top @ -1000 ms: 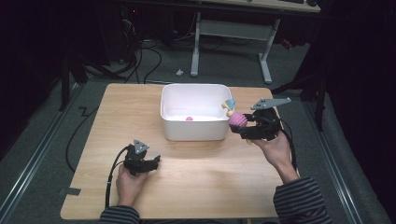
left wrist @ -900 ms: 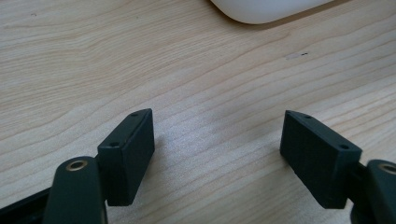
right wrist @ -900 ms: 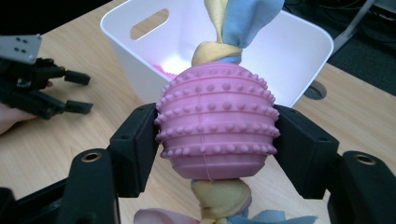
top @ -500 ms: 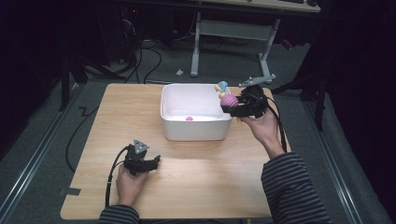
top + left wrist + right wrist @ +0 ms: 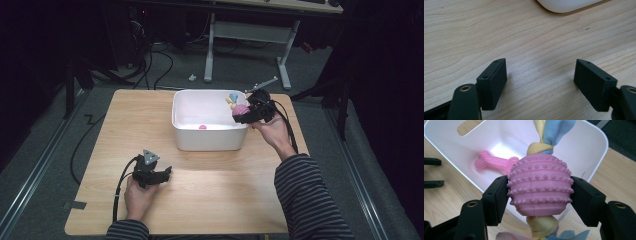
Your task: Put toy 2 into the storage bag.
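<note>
My right gripper (image 5: 539, 192) is clamped on a pink studded ball toy (image 5: 540, 188), both pads pressed against its ribbed sides, with knotted strips of yellow and blue fabric running out of it above and below. In the high view I have that right gripper (image 5: 243, 113) at the far right corner of the white bin (image 5: 210, 142), the ball toy (image 5: 240, 110) sitting right at the bin's right rim, partly over its inside; I cannot tell whether it touches the rim. Looking along the right gripper into the white bin (image 5: 596, 152), I see a pink bone-shaped chew toy (image 5: 491, 164) lying on its floor, beyond and to the left of the ball. My left gripper (image 5: 156, 175) rests low over the tabletop (image 5: 215, 195) near the front left, well apart from the bin. Its jaws stand wide apart in the left gripper view, with bare wood grain of the tabletop (image 5: 536, 37) between them and nothing held, and the rounded base of the bin (image 5: 569, 5) shows at the far edge.
</note>
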`<control>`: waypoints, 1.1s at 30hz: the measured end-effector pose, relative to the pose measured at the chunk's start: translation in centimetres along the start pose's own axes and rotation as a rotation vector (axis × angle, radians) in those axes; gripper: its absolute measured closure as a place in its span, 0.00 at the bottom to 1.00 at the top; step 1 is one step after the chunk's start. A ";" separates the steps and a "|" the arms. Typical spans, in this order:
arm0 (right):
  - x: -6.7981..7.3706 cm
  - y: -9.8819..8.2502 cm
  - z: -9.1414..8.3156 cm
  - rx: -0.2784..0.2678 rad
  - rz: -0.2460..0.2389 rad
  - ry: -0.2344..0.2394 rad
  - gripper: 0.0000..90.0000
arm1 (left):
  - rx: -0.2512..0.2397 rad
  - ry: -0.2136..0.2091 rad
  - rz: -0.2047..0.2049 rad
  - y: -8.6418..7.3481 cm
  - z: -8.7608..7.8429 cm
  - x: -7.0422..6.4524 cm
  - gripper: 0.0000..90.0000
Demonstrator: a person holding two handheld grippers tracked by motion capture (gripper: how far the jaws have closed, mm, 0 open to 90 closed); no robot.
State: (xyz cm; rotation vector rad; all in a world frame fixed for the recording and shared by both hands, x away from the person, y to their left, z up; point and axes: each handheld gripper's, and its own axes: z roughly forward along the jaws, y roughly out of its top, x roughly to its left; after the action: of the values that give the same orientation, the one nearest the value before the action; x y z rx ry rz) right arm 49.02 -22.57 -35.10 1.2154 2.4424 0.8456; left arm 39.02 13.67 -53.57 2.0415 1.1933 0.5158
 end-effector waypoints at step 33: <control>0.4 0.1 1.6 0.098 0.007 -0.021 0.32 | 0.000 -0.003 0.001 0.0 0.0 0.0 0.29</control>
State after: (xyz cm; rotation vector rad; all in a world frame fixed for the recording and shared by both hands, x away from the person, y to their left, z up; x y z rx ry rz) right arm 49.60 -21.57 -36.26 1.2606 2.4906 0.7192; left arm 39.03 13.67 -53.58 2.0421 1.1908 0.5123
